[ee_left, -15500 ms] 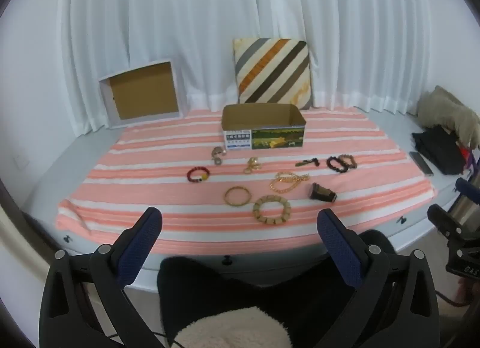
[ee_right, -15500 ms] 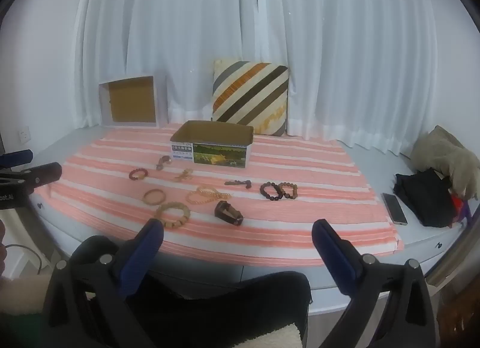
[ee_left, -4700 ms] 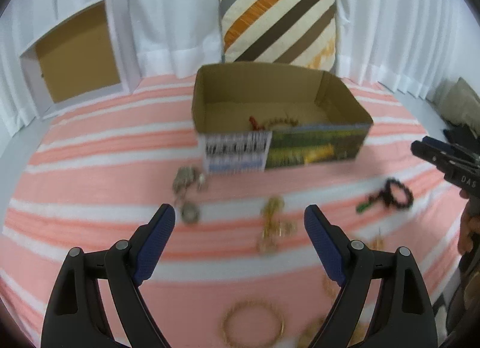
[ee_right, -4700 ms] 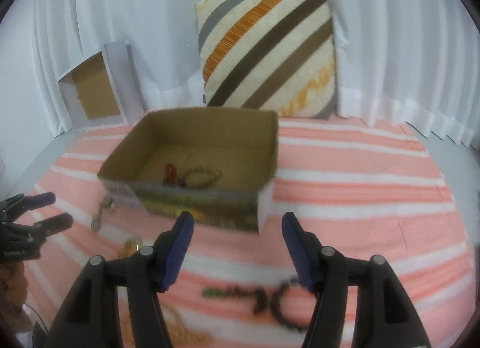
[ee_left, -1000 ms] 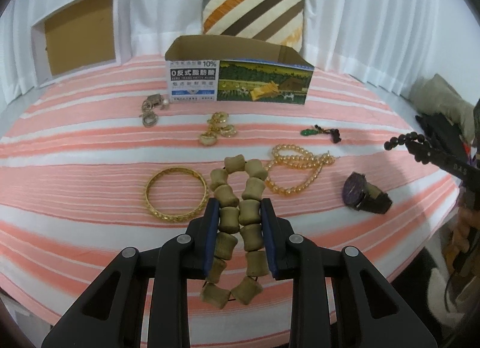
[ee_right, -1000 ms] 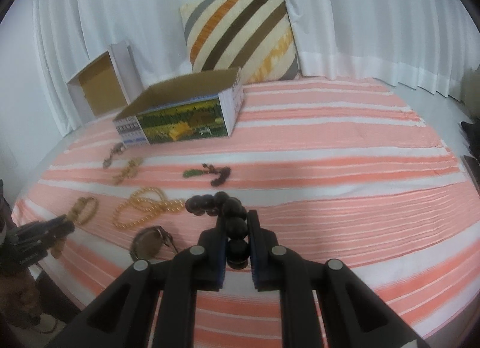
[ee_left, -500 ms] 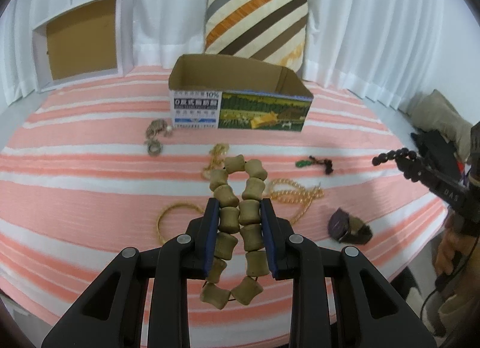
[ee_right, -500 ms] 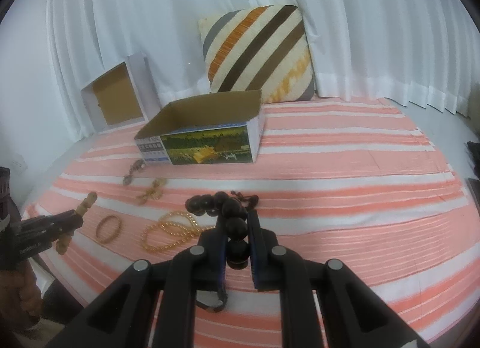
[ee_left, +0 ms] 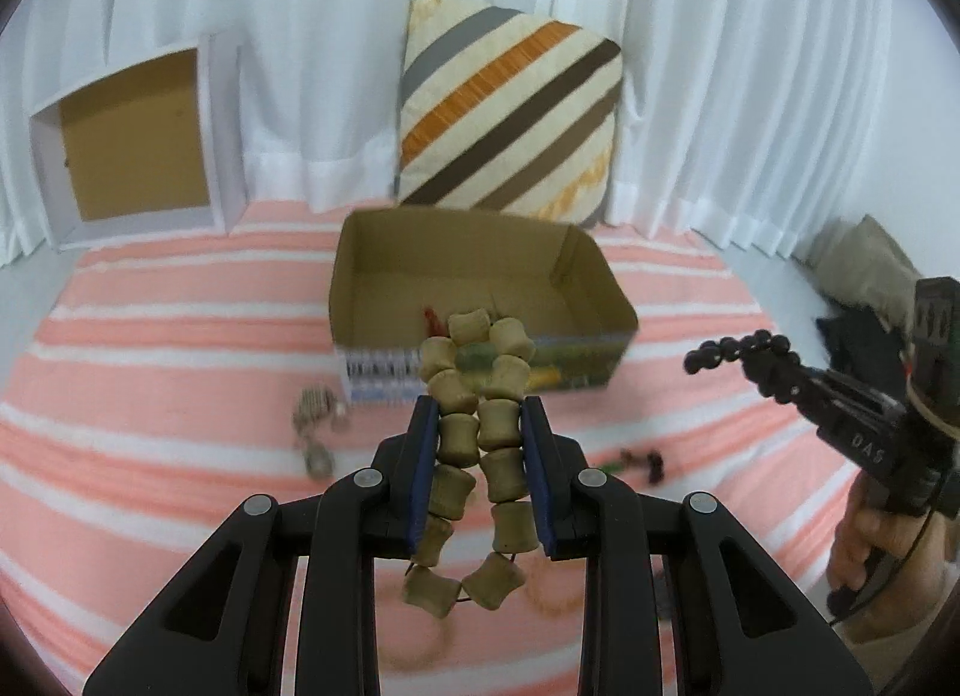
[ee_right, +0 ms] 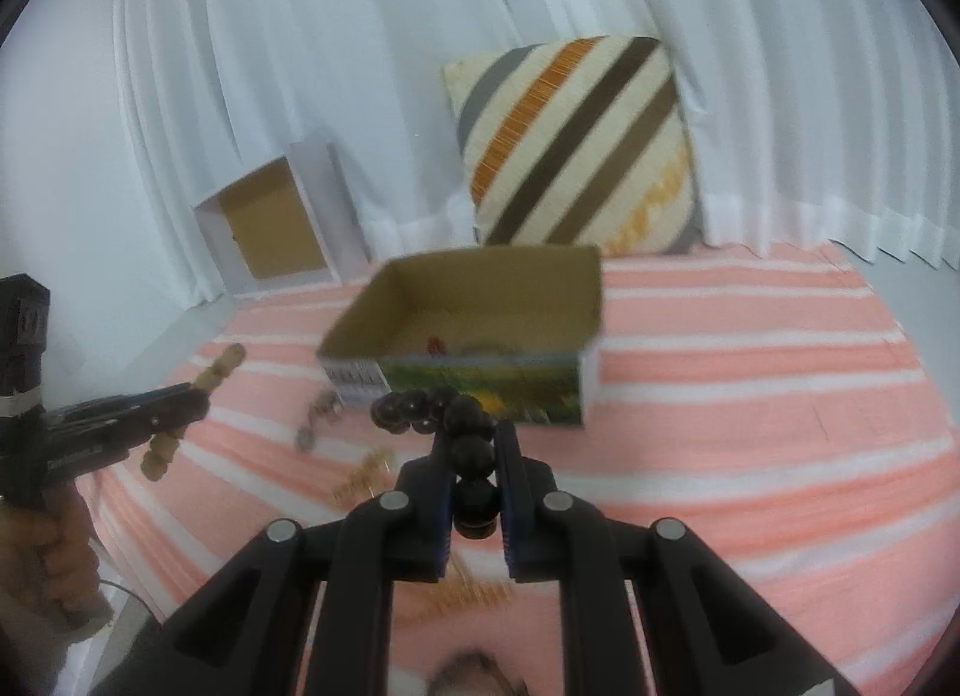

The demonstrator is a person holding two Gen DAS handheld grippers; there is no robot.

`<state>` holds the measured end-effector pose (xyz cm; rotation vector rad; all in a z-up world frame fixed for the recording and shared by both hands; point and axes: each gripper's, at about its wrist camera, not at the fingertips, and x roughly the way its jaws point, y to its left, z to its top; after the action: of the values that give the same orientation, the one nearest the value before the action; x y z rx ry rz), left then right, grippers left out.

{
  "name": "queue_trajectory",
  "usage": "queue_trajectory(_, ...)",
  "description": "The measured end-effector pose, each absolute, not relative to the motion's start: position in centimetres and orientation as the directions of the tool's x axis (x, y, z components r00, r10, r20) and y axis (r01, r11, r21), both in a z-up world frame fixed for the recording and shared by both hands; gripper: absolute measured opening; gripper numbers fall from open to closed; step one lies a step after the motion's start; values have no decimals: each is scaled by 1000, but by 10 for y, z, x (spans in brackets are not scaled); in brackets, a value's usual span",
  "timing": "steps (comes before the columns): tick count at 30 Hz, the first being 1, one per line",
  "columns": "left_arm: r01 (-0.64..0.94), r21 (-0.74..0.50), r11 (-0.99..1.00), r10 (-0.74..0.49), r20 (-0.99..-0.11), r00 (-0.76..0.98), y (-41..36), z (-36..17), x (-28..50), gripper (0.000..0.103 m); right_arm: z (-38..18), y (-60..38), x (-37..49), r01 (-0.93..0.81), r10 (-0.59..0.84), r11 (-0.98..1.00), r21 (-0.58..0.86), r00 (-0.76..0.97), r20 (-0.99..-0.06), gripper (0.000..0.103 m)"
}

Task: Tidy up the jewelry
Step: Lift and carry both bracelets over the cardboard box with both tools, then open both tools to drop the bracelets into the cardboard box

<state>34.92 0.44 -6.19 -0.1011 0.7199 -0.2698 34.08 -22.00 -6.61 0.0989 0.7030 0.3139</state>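
White curtains back my left wrist view; the striped cloth [ee_left: 150,372] lies open at nine o'clock. My left gripper [ee_left: 478,444] clamps the wooden bracelet [ee_left: 474,432], the cardboard box [ee_left: 480,276] at twelve. "DAS" marks the right gripper [ee_left: 762,372] at three.

Right wrist view: my right gripper [ee_right: 474,456] pinches the black bead bracelet [ee_right: 444,420] below the box, open cloth at three.

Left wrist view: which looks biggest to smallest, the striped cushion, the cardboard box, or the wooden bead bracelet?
1. Cardboard box and striped cushion look about alike; the cushion sits farther back.
2. Wooden bead bracelet, smallest, though nearest the camera.
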Motion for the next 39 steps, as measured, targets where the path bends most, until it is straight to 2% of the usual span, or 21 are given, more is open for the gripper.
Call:
queue_trajectory(8,183,-188,965,-262,-657,706,7,-56,443,27,-52,-188,434,-273,320,946,173,713,-624,12)
queue_trajectory(20,132,-169,977,-214,-734,644,-7,-108,539,27,-92,-172,536,-246,276,958,148,648,-710,13)
queue_trajectory(21,125,-171,977,-211,-742,637,-8,-115,544,29,-97,-172,541,-239,271,960,148,641,-719,14)
queue_trajectory(23,120,-178,977,-214,-747,629,-8,-124,548,47,-108,-174,551,-227,269,961,160,621,-736,15)
queue_trajectory(24,109,-174,979,-203,-755,624,-7,-129,550,59,-116,-175,556,-219,270,961,169,605,-749,21)
queue_trajectory(25,101,-171,980,-196,-756,625,-7,-131,550,78,-122,-176,559,-209,267,962,176,592,-760,30)
queue_trajectory(26,93,-169,981,-189,-750,634,-5,-133,549,87,-126,-176,561,-198,259,965,174,592,-763,57)
queue_trajectory(27,89,-166,982,-184,-745,641,-4,-134,546,89,-129,-179,559,-183,243,969,165,600,-762,72)
queue_trajectory(32,83,-150,985,-168,-754,635,6,-140,529,90,-132,-189,541,-143,162,986,91,634,-756,72)
queue_trajectory(39,85,-173,981,-186,-737,649,22,-133,466,90,-122,-210,487,-115,107,993,39,675,-730,72)
